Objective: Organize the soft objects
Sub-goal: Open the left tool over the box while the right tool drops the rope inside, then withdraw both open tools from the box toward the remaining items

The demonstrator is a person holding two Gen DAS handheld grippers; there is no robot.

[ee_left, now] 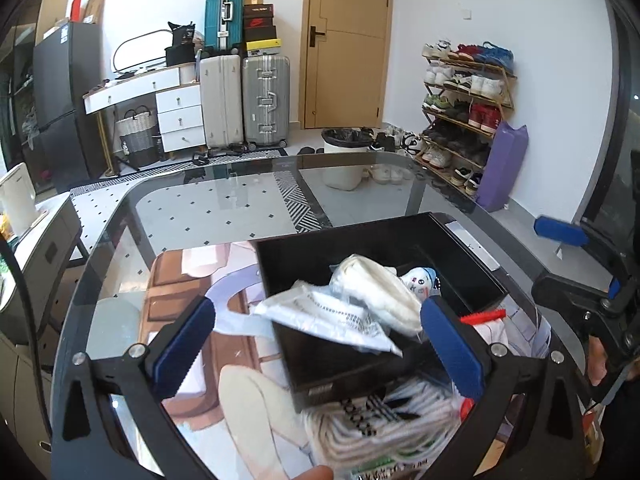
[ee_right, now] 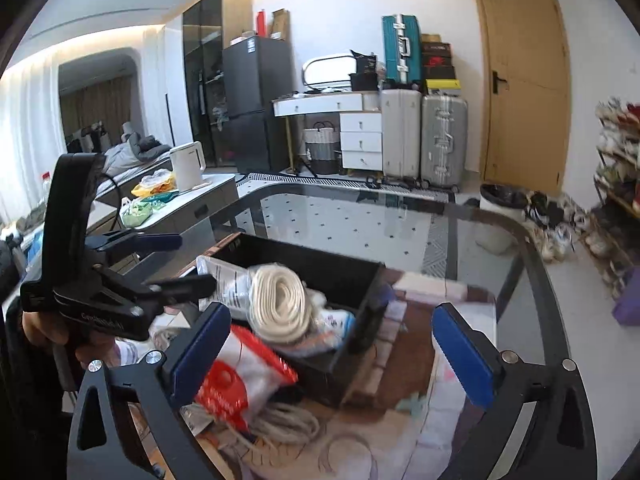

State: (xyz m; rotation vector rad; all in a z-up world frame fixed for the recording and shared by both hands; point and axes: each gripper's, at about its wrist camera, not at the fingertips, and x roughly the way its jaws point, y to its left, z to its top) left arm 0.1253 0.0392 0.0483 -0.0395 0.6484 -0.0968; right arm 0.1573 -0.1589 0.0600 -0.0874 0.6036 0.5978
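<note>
We read the job as partly done. The black bin (ee_left: 384, 248) on the glass desk (ee_left: 208, 216) already holds several soft things: a white rolled bundle (ee_right: 280, 300), a small printed white piece (ee_left: 418, 282), and a flat clear packet (ee_left: 332, 316) that lies tilted over the bin's near rim, only half inside.

Still outside, just before the bin, lie a striped sock pack (ee_left: 380, 424) and a red-and-white packet (ee_right: 240, 376), with what seems to be a pale corded bundle (ee_right: 280, 424) beneath it, though blur makes that uncertain.

The left tool (ee_left: 320, 344) and right tool (ee_right: 332, 352) both stand wide apart, clamping nothing.
</note>
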